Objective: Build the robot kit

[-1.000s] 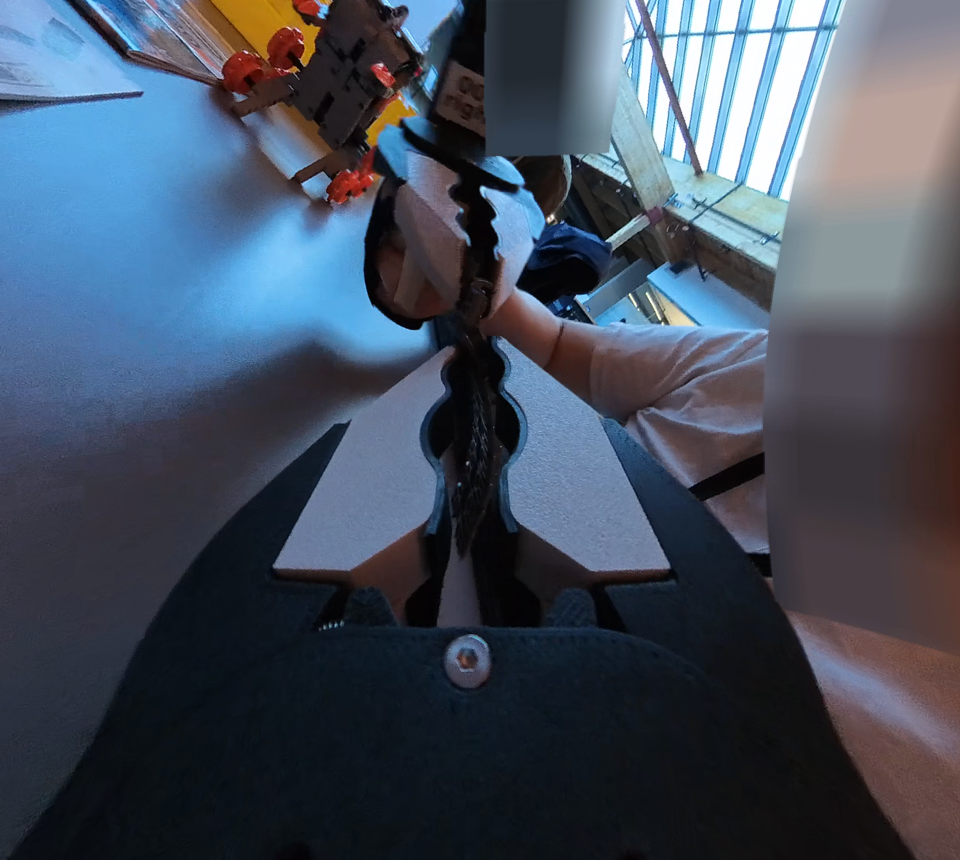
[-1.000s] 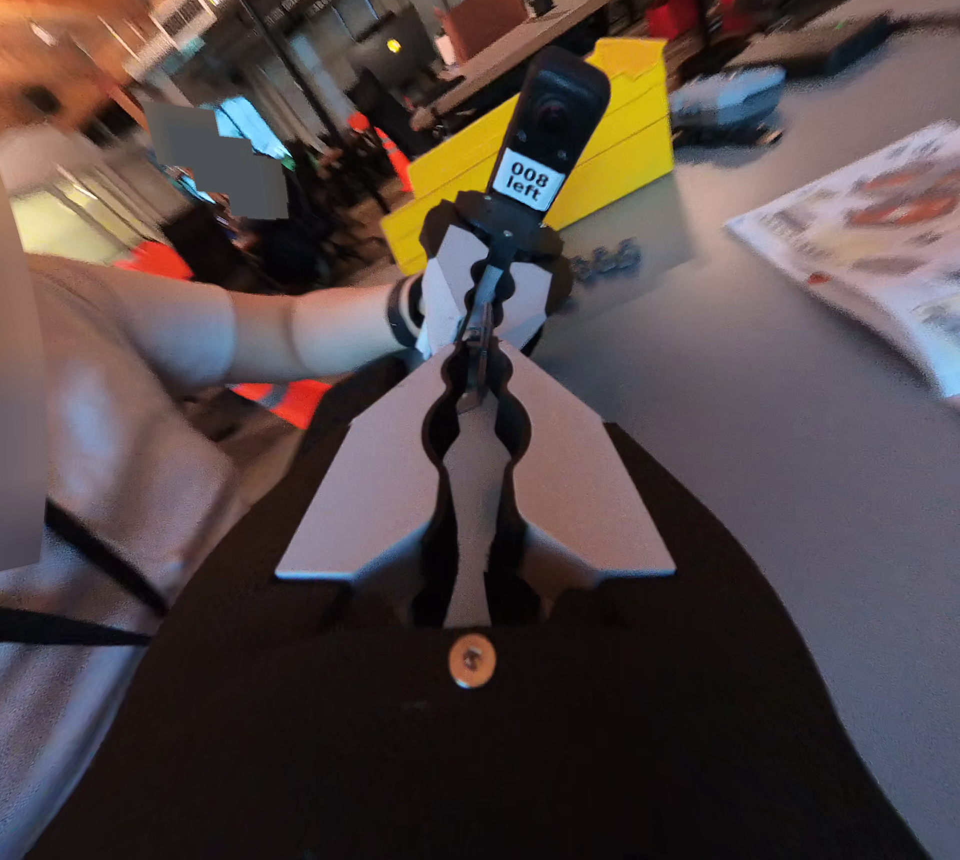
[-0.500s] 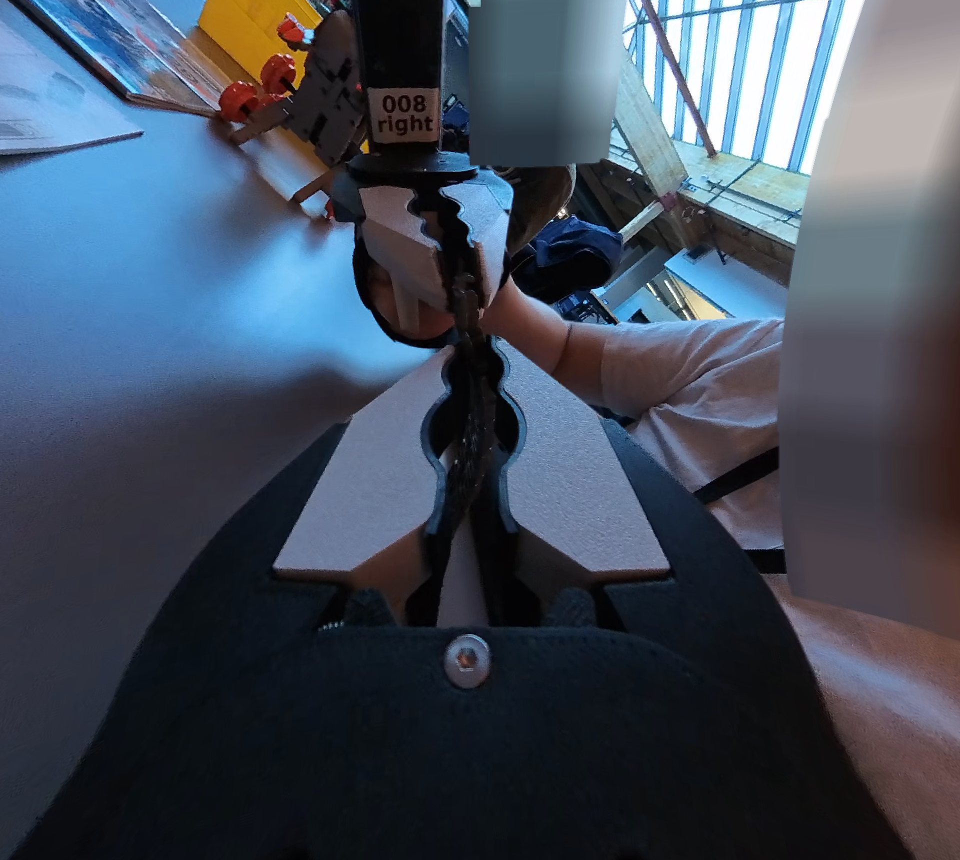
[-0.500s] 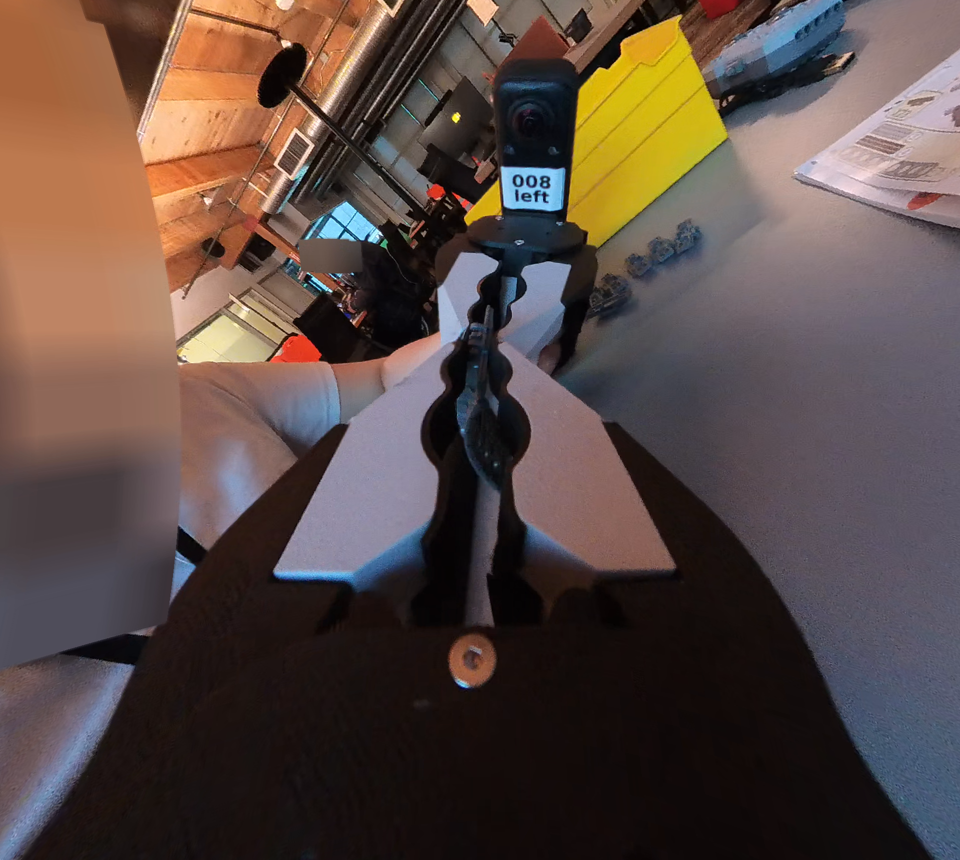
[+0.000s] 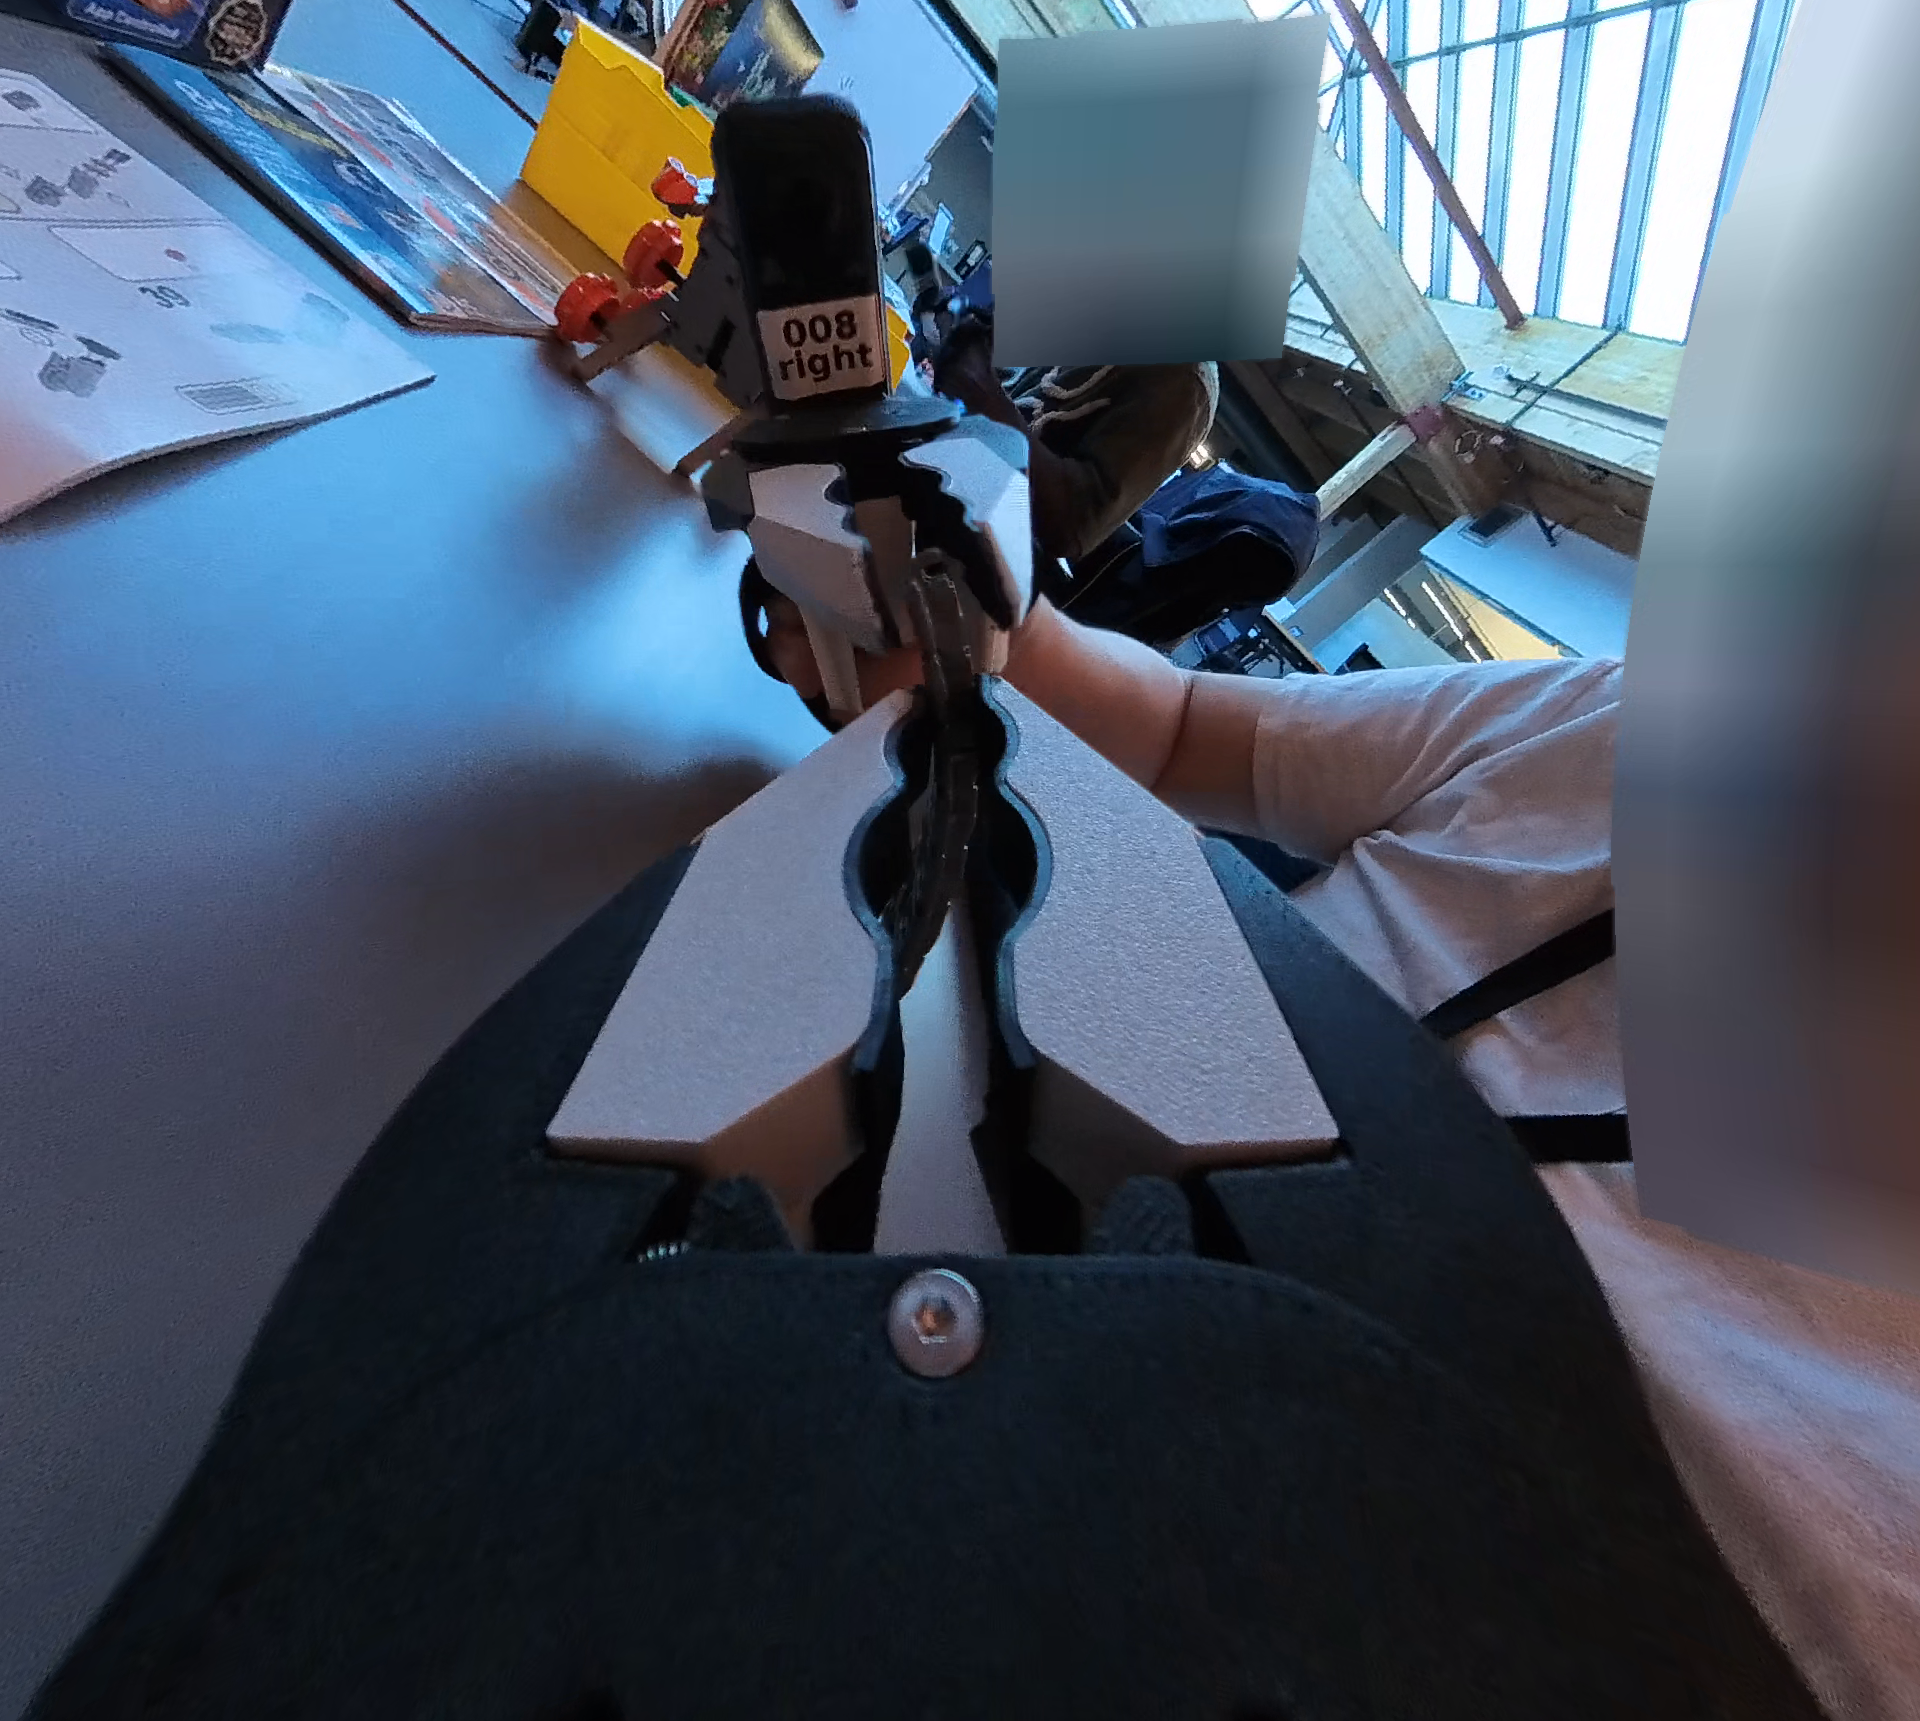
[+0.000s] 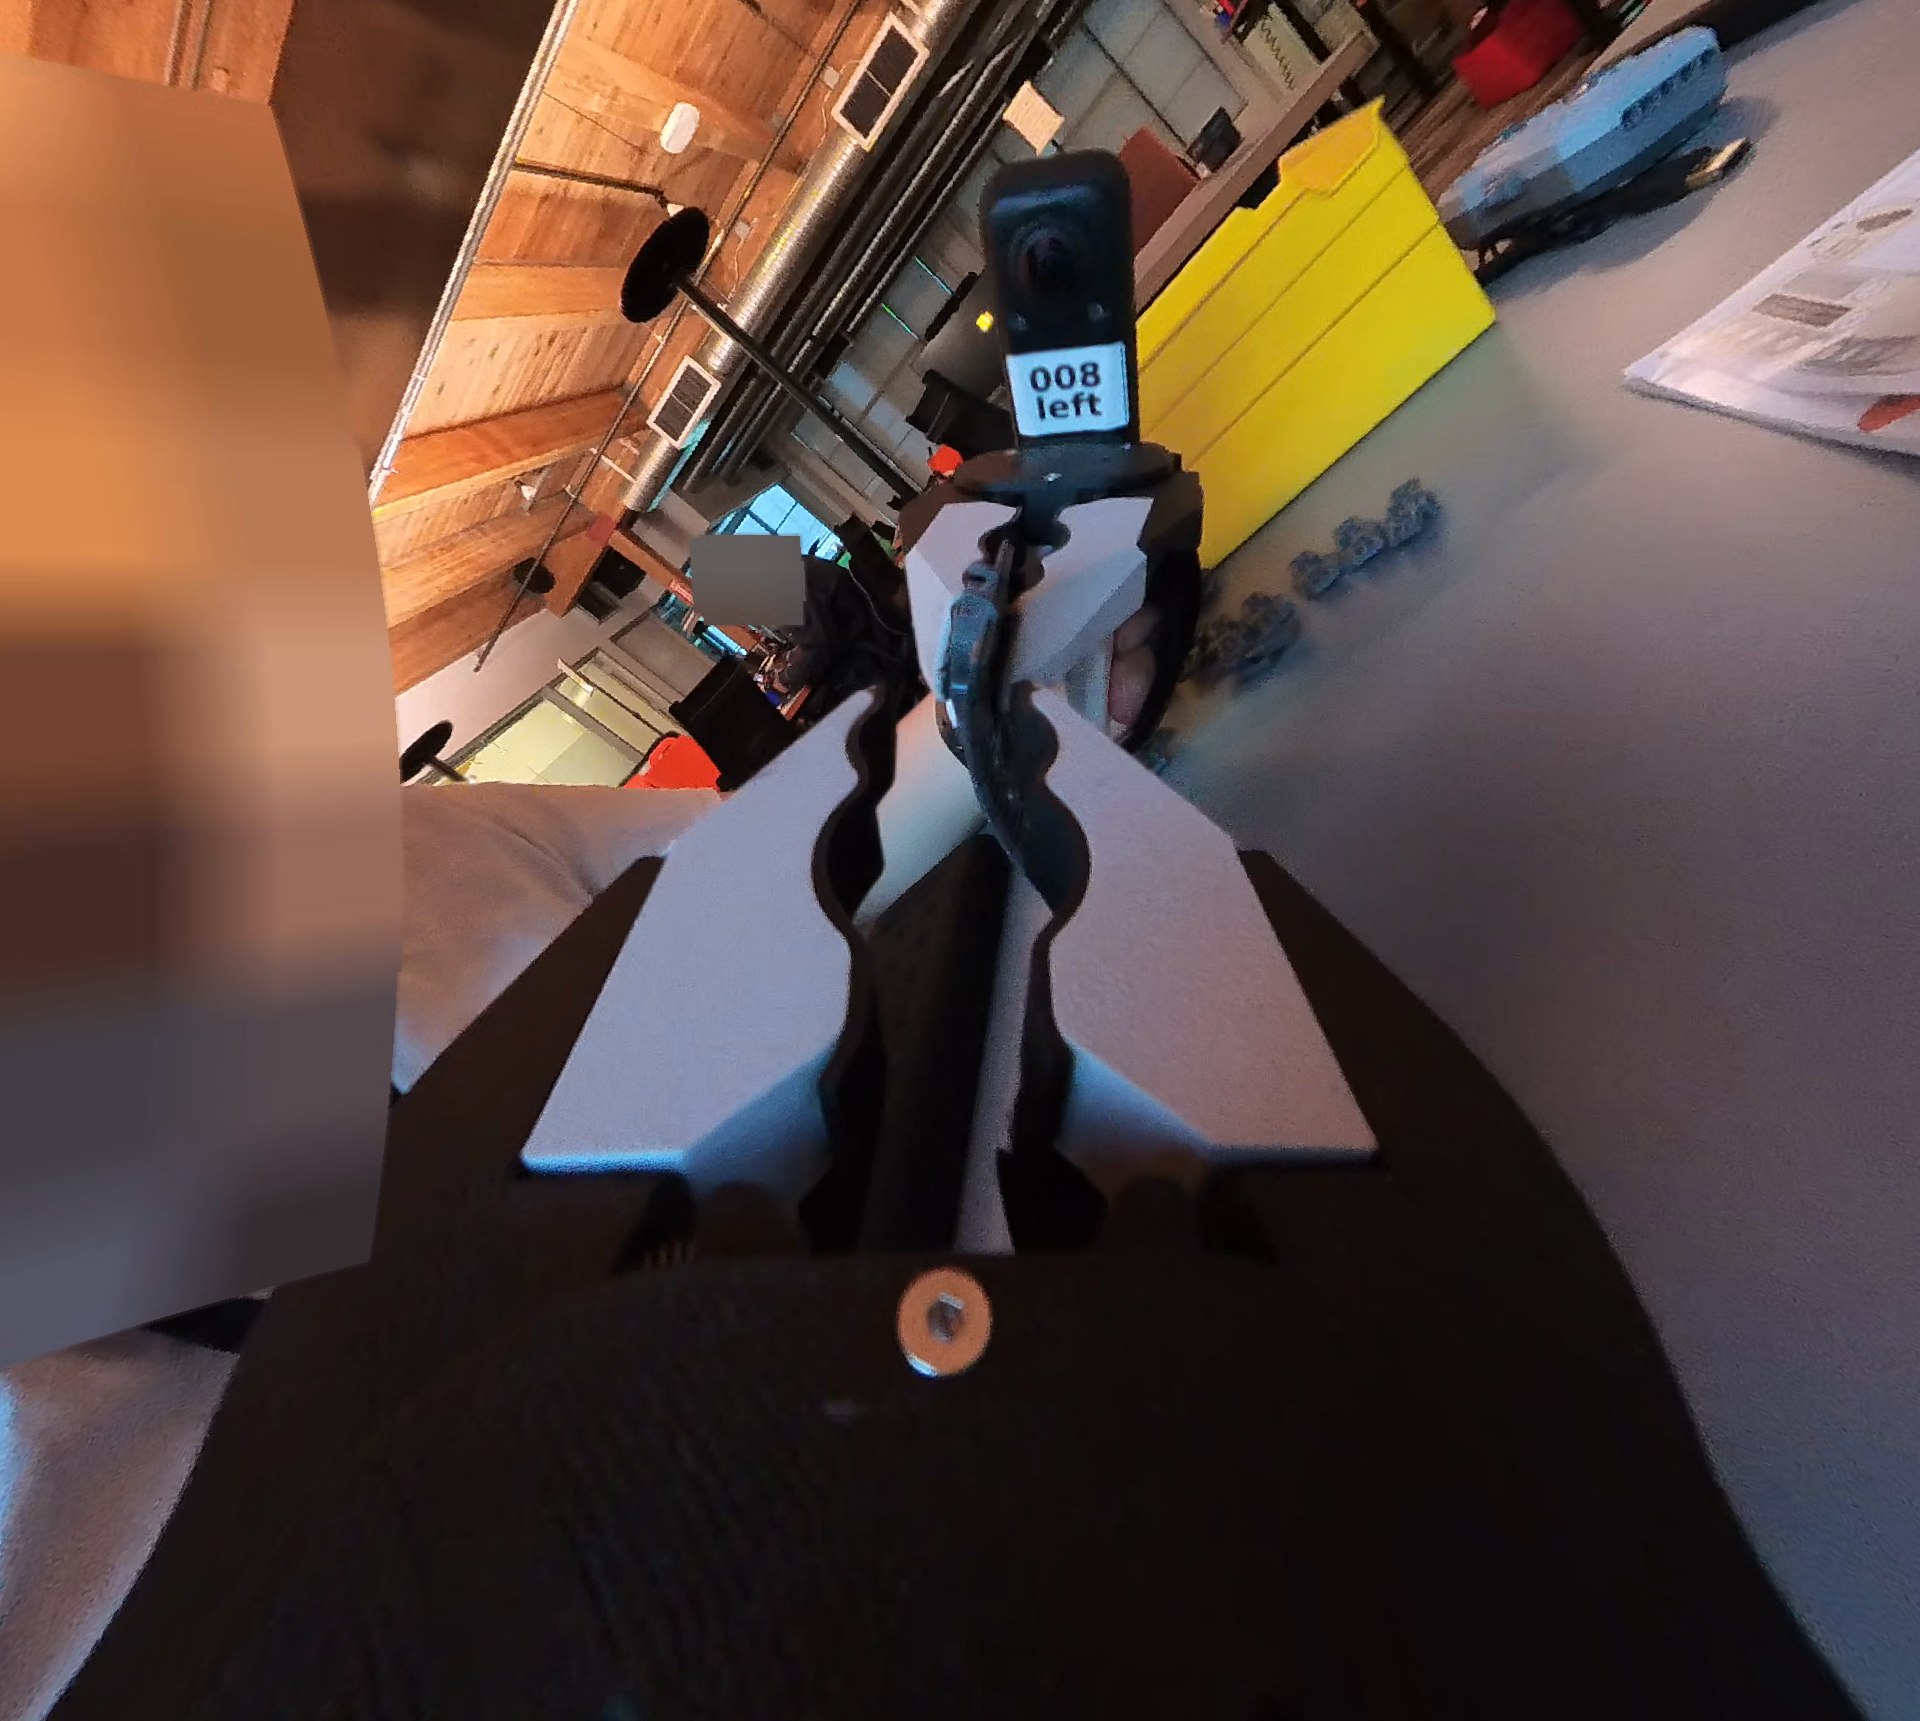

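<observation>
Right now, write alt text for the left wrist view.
The left gripper is shut on a dark toothed strip that runs to the right gripper facing it above a grey table. Behind stand a yellow bin and printed booklets.

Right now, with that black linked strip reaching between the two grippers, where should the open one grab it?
Grip the black linked strip on the stretch just past the left gripper, which is shut on its other end. The strip is thin and flat, so the right gripper, head-on and open around it, probably only needs to close on the two broad faces, not the edges.
</observation>
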